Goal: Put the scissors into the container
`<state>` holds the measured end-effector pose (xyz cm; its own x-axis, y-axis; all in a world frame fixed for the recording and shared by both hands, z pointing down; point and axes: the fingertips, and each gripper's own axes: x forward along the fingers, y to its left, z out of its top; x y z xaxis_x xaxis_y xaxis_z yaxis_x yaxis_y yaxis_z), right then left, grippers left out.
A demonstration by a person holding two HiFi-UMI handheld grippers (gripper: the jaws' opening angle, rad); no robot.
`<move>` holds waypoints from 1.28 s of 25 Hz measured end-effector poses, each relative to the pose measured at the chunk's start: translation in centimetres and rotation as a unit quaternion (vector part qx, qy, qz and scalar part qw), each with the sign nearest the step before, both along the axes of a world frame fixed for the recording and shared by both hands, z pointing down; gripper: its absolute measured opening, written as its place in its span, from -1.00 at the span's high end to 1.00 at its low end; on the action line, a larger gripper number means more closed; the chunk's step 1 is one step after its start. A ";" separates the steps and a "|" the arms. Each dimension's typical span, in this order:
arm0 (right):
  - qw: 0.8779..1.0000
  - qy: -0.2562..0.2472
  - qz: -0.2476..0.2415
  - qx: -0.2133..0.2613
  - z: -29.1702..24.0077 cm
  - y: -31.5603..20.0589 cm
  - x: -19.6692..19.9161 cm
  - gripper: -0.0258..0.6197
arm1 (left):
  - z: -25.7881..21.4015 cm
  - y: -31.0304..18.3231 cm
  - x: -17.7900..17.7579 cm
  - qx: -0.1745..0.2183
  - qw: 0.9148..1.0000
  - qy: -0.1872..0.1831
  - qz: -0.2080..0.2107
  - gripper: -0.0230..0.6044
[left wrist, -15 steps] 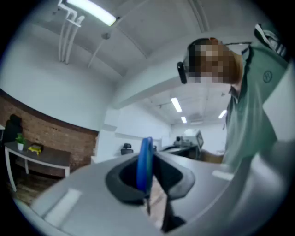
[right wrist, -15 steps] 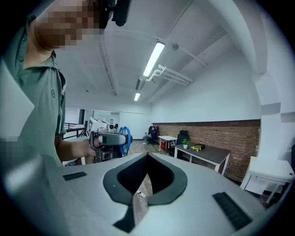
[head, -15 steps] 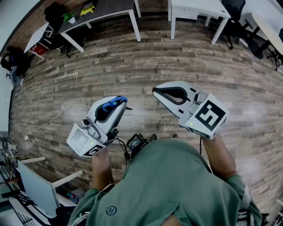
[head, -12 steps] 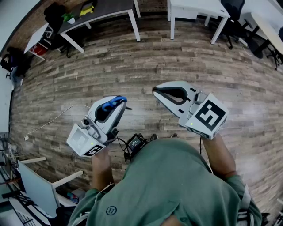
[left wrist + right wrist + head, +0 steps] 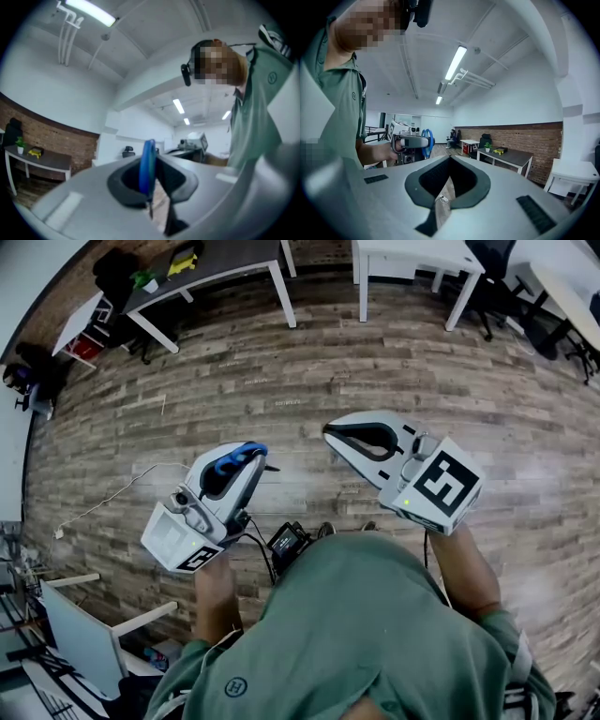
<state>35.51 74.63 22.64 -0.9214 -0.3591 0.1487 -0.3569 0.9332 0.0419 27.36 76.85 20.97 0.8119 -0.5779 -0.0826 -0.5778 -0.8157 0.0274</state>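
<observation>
1. Left gripper [image 5: 255, 457]: pinching blue-handled scissors [image 5: 231, 463], centre-left of head view.
2. Right gripper [image 5: 327, 434]: pressed together, empty.
3. Container: unseen in any view.
4. Risk: slipping from narrow edge-on pinch, dropping onto floor [image 5: 281, 381].

Smooth blue plastic scissors handle [image 5: 239, 454], wood-plank floor [image 5: 281, 381]

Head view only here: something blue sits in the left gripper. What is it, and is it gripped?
Observer: The left gripper view shows the scissors edge-on, their blue handle pinched between the jaws of the left gripper.
Operator: Anything in the right gripper?
Observer: No. Its own view shows the right gripper with jaws together and empty, a sliver of floor behind.
Operator: Any container ahead?
Observer: None in either gripper view; the right one faces a dark table by a brick wall.
</observation>
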 end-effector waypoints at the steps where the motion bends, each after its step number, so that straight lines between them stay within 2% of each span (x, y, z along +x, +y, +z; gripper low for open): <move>1: 1.000 -0.002 0.000 -0.001 -0.1 0.0 0.3 0.91 | -0.1 0.0 0.2 0.001 1.000 -0.001 -0.001 0.78; 9: 0.999 -0.032 -0.005 -0.016 -0.5 -0.1 2.9 0.90 | -0.7 0.1 2.4 0.004 1.000 -0.003 -0.014 0.78; 20: 0.999 -0.038 -0.024 -0.030 1.1 -0.3 6.9 0.90 | -0.3 0.5 6.4 0.011 0.999 -0.013 -0.043 0.78; 27: 0.998 -0.036 -0.026 -0.041 1.4 -2.4 6.9 0.90 | -0.2 -1.3 6.1 0.005 0.999 -0.014 -0.050 0.78; 32: 0.998 -0.030 -0.021 -0.044 1.5 -5.0 4.9 0.90 | -0.3 -3.9 3.8 0.007 0.999 -0.008 -0.048 0.78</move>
